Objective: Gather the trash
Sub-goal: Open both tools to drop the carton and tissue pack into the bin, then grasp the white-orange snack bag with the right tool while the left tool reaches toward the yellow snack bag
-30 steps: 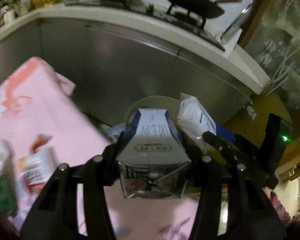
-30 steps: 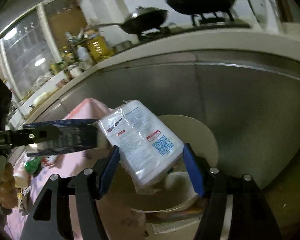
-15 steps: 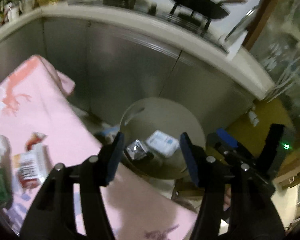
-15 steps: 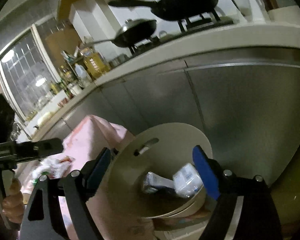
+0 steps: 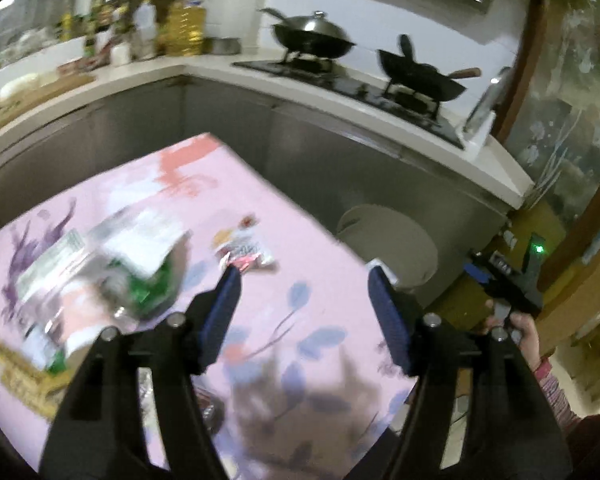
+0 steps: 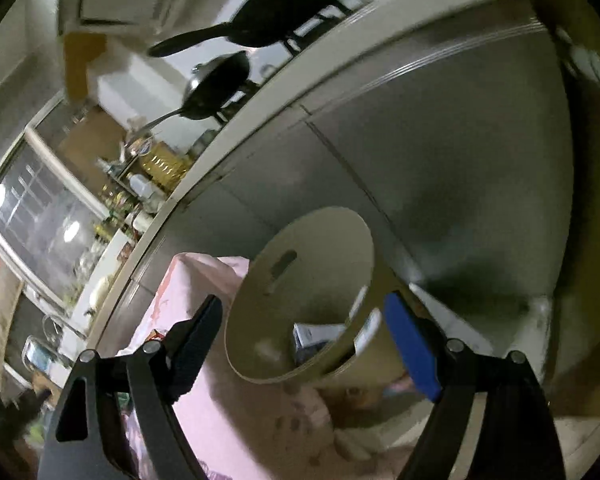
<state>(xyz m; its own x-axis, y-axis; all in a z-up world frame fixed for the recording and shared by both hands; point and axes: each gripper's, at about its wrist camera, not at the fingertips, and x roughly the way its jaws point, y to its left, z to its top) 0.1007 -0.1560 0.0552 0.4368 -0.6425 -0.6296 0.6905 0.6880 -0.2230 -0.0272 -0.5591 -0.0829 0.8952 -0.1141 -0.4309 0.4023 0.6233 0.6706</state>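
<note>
My left gripper (image 5: 304, 308) is open and empty above the pink tablecloth (image 5: 300, 240). On the cloth lie a small red and white wrapper (image 5: 246, 250), a crumpled green and white bag (image 5: 112, 264) and a yellow packet (image 5: 24, 376) at the left edge. The beige round bin (image 5: 392, 244) stands past the table's far right edge. My right gripper (image 6: 304, 344) is open and empty, close over the bin (image 6: 300, 280). A blue and white carton (image 6: 312, 340) lies inside the bin.
Steel cabinet fronts (image 5: 320, 160) run behind the table and bin. The white counter (image 5: 340, 104) carries a stove with two black woks (image 5: 312, 36) and oil bottles (image 5: 184, 20). The other hand-held gripper (image 5: 508, 280) shows at the right of the left wrist view.
Both grippers opened and dropped the carton and the white packet into the bin. My left gripper then swung back left over the table. My right gripper tilted and stays by the bin.
</note>
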